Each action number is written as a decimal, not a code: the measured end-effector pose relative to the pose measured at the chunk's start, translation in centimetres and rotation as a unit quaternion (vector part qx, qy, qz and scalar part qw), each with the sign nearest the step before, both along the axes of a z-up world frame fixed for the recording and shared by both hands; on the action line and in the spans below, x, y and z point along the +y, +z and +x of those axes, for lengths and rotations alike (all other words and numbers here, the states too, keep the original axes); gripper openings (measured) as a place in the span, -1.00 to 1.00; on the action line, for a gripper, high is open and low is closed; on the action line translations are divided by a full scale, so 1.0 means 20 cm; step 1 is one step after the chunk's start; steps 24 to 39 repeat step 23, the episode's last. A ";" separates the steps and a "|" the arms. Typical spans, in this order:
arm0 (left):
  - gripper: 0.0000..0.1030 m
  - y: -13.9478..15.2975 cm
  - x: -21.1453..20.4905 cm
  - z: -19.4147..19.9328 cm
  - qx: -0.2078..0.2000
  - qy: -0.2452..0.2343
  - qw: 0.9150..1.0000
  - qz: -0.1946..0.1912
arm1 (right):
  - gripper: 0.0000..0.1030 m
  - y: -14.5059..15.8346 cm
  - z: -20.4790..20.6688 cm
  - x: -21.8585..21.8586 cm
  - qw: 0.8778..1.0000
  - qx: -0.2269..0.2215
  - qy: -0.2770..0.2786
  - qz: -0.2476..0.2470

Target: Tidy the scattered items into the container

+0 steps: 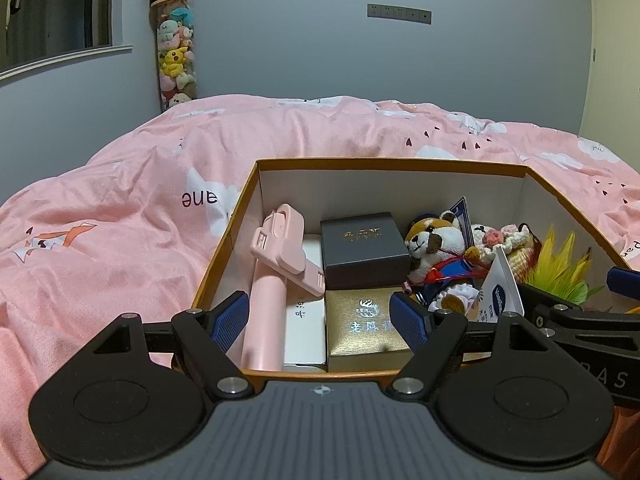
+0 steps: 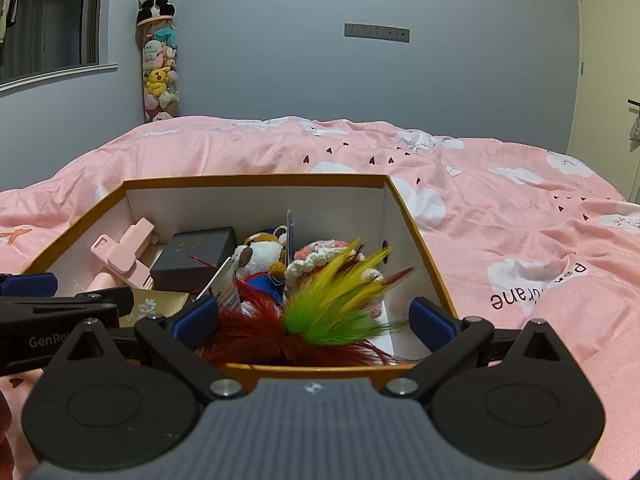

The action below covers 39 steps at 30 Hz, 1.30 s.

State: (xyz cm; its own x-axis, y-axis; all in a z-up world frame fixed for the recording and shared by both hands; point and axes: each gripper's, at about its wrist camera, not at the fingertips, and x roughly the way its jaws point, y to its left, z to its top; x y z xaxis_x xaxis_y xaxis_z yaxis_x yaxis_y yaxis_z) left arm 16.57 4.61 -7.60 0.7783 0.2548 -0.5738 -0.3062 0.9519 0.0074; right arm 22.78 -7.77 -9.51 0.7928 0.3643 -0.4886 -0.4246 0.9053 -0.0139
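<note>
Everywhere underneath, rumpled pink bedspread (image 2: 500, 216) with white clouds, meeting a grey wall (image 2: 280, 72) bearing a socket strip (image 2: 376, 32). Orange box (image 1: 224, 248) on it, holding the toys and small cases. Left gripper (image 1: 320, 320) and right gripper (image 2: 314, 320) spread wide, empty, at its near rim.

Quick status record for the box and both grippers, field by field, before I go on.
container: orange box, open top, on pink bedding
left side: pink phone holder, white box
middle: black box, gold box
right side: plush toy, feather toy
left gripper: open, empty, over box
right gripper: open, feathers between jaws
</note>
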 end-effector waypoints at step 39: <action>0.76 0.00 0.00 0.01 0.012 -0.005 1.000 -0.002 | 0.99 0.00 0.00 0.00 1.000 -0.003 0.000 0.001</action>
